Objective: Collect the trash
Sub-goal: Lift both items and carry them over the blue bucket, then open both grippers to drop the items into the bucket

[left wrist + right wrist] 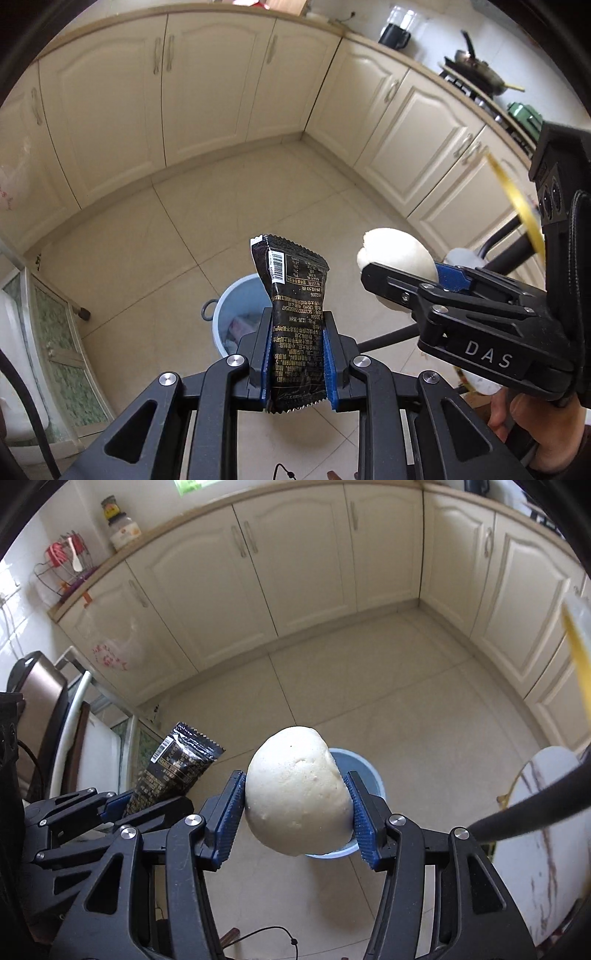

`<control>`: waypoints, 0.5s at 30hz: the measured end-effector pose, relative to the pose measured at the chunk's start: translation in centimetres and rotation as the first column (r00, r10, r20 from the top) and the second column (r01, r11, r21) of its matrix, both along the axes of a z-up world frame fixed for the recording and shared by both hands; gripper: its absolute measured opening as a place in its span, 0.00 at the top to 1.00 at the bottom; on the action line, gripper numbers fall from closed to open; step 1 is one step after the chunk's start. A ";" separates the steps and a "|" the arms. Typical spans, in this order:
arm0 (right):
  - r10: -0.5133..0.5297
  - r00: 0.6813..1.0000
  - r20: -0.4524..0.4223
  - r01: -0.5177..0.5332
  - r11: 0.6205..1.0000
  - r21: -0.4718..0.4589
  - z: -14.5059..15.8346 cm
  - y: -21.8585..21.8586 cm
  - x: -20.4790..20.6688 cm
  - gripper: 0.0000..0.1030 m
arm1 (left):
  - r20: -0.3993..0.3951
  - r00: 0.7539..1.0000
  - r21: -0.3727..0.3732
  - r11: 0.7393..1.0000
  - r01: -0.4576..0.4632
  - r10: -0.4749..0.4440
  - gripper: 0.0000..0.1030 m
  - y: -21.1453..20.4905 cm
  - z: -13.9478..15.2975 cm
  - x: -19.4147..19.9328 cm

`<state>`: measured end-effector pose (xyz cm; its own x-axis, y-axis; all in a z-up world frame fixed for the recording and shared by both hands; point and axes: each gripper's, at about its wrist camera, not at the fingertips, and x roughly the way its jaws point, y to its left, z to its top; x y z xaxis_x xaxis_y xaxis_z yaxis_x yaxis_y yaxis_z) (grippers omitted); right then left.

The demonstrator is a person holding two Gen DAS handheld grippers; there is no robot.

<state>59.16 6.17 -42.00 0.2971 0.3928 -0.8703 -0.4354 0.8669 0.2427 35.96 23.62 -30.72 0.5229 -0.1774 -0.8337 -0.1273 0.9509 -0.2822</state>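
My left gripper (pixel 295 325) is shut on a black snack wrapper (pixel 291 295) with gold print and a barcode, held upright above a pale blue trash bin (pixel 236 302) on the tiled floor. The bin has some rubbish inside. In the right wrist view my right gripper (pixel 297 790) is shut on a white steamed bun (pixel 297 794), its blue pads (pixel 232 812) pressing both sides, directly over the bin (pixel 356 771). The left gripper (pixel 122 805) with the wrapper (pixel 173 768) shows at the left. The right gripper (pixel 399 273) with the bun (pixel 399 251) shows at the right in the left wrist view.
Cream cabinets (pixel 207 85) line the far and right walls around the tiled floor (pixel 192 221). A round marble table (pixel 546 834) with a gold rim is at the right. A patterned glass cabinet (pixel 55 332) stands at the left. A kettle (pixel 395 35) and pan (pixel 476 70) sit on the counter.
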 end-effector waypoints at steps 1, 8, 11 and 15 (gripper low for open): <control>-0.002 1.000 -0.011 0.002 1.000 0.002 -0.8 0.3 0.4 0.48 | -0.013 1.000 0.000 1.000 0.003 -0.003 0.82 -0.3 -0.5 1.1; -0.052 0.998 -0.038 0.052 0.999 -0.012 -4.1 -0.3 2.8 0.39 | -0.088 0.996 -0.020 1.000 0.009 -0.011 0.82 0.7 -4.0 6.5; -0.069 0.997 -0.041 0.068 0.997 -0.027 -4.6 -0.7 3.3 0.36 | -0.110 0.993 -0.030 0.999 0.025 -0.028 0.80 0.7 -5.1 8.6; -0.084 0.996 -0.039 0.083 0.996 -0.034 -5.1 -1.4 4.0 0.32 | -0.142 0.990 -0.011 1.000 0.025 -0.027 0.67 0.1 -6.3 11.6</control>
